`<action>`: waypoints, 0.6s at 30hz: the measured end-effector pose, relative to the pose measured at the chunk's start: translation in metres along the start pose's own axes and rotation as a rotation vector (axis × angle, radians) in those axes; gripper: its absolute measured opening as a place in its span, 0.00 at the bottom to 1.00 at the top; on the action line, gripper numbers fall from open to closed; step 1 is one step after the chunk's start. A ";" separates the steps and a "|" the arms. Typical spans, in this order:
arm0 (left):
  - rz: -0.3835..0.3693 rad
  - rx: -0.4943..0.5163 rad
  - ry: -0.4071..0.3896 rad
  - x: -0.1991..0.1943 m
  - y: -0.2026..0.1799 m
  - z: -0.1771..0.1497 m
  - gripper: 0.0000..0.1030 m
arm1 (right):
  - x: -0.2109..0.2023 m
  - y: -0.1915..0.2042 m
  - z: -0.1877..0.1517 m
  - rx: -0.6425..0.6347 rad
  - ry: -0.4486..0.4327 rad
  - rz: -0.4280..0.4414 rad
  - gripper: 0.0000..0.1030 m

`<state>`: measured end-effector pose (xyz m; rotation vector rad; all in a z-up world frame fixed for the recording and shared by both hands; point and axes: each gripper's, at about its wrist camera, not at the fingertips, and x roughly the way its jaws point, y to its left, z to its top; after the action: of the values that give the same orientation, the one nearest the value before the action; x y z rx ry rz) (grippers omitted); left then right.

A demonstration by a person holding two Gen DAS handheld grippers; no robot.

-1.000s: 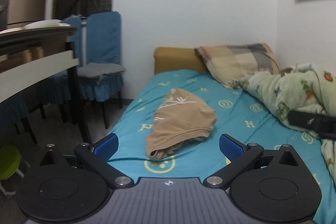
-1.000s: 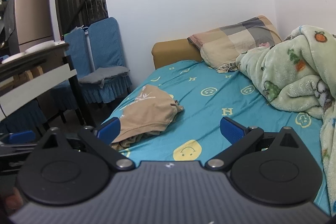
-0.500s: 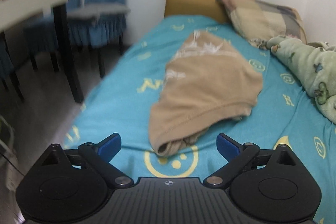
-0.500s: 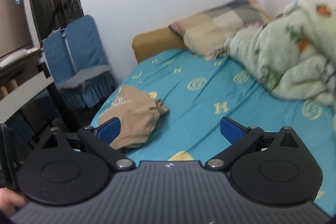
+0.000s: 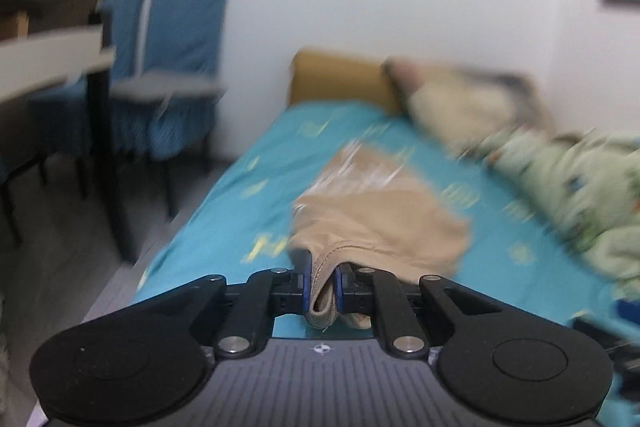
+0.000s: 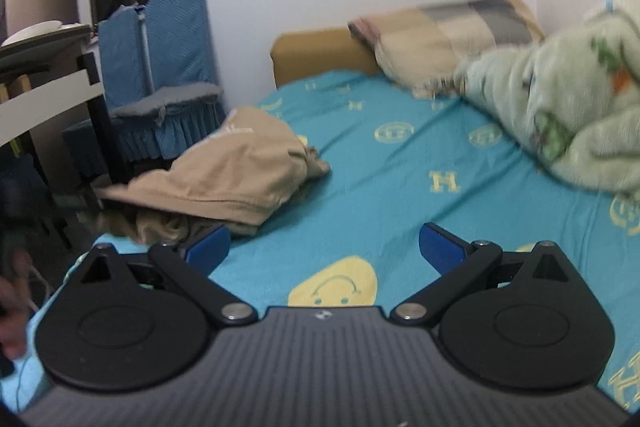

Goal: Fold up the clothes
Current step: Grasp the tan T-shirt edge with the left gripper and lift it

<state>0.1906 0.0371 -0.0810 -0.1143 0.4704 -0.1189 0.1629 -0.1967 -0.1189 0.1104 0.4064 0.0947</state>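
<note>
so the left gripper (image 5: 321,290) has its blue pads clamped tight on the hem of the tan garment (image 5: 380,223); that edge is pinched and lifted near the bed's (image 6: 400,179) left edge, rest of the cloth bunched on the teal sheet; left view is pretty blurry tbh; right gripper (image 6: 325,247) is spread wide, holding nothing, hovering over the foot end with a yellow smiley print (image 6: 334,287) under it; green blanket (image 6: 568,107) heaped along the right edge, pillow (image 6: 436,31) at the head
</note>
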 end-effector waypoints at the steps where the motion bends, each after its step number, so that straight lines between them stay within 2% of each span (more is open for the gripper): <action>1: -0.024 0.008 -0.030 -0.014 -0.004 0.004 0.11 | -0.007 0.003 0.001 -0.007 -0.016 0.006 1.00; 4: -0.089 0.021 -0.086 -0.057 -0.014 0.010 0.10 | -0.027 0.011 0.004 -0.028 -0.063 0.023 1.00; 7: -0.139 0.015 -0.097 -0.100 -0.020 0.008 0.10 | -0.047 0.020 0.006 -0.049 -0.106 0.040 1.00; 11: -0.180 0.032 -0.108 -0.153 -0.021 -0.005 0.10 | -0.072 0.035 0.010 -0.052 -0.110 0.086 1.00; 14: -0.202 0.008 -0.106 -0.186 -0.015 -0.017 0.10 | -0.086 0.043 0.013 -0.034 -0.117 0.127 1.00; 18: -0.222 -0.008 -0.084 -0.215 -0.011 -0.032 0.10 | -0.091 0.058 0.010 -0.068 -0.089 0.174 1.00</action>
<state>-0.0147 0.0536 -0.0122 -0.1785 0.3735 -0.3284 0.0795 -0.1501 -0.0669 0.0824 0.3039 0.2742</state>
